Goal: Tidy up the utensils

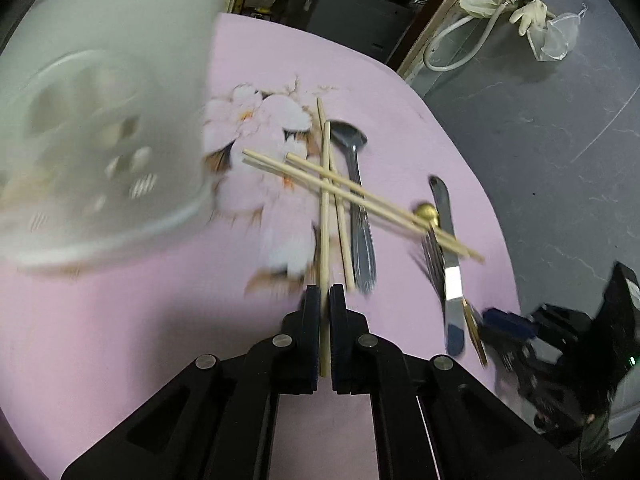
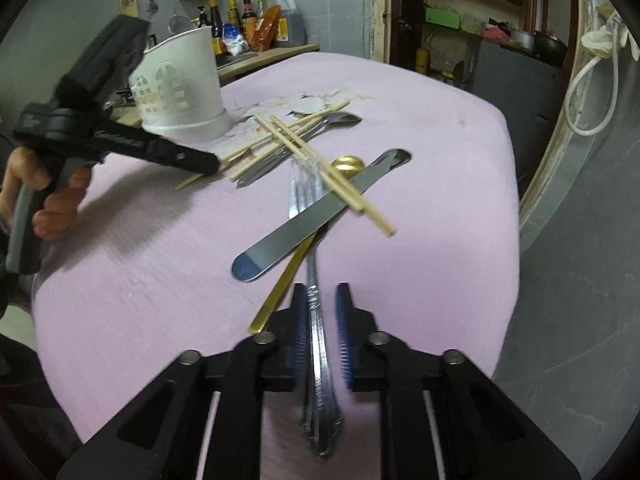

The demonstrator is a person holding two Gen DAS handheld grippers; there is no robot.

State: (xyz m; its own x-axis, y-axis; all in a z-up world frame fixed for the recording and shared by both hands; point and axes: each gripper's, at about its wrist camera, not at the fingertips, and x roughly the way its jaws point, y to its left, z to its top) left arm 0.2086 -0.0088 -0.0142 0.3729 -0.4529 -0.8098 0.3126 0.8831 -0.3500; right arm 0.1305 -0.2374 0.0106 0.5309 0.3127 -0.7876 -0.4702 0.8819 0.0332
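Our left gripper (image 1: 325, 294) has its jaws nearly closed on the near end of one wooden chopstick (image 1: 325, 208), while our right gripper (image 2: 322, 300) stands part open around the handle of a silver fork (image 2: 316, 320), with a gap on the right side. Beyond them, on the pink tablecloth (image 2: 140, 280), lie crossed chopsticks (image 2: 320, 168), a dark spoon (image 1: 358, 184), a butter knife (image 2: 304, 220) and a gold spoon (image 2: 288, 272) in a loose pile. The white utensil holder (image 2: 184, 84) stands at the far left.
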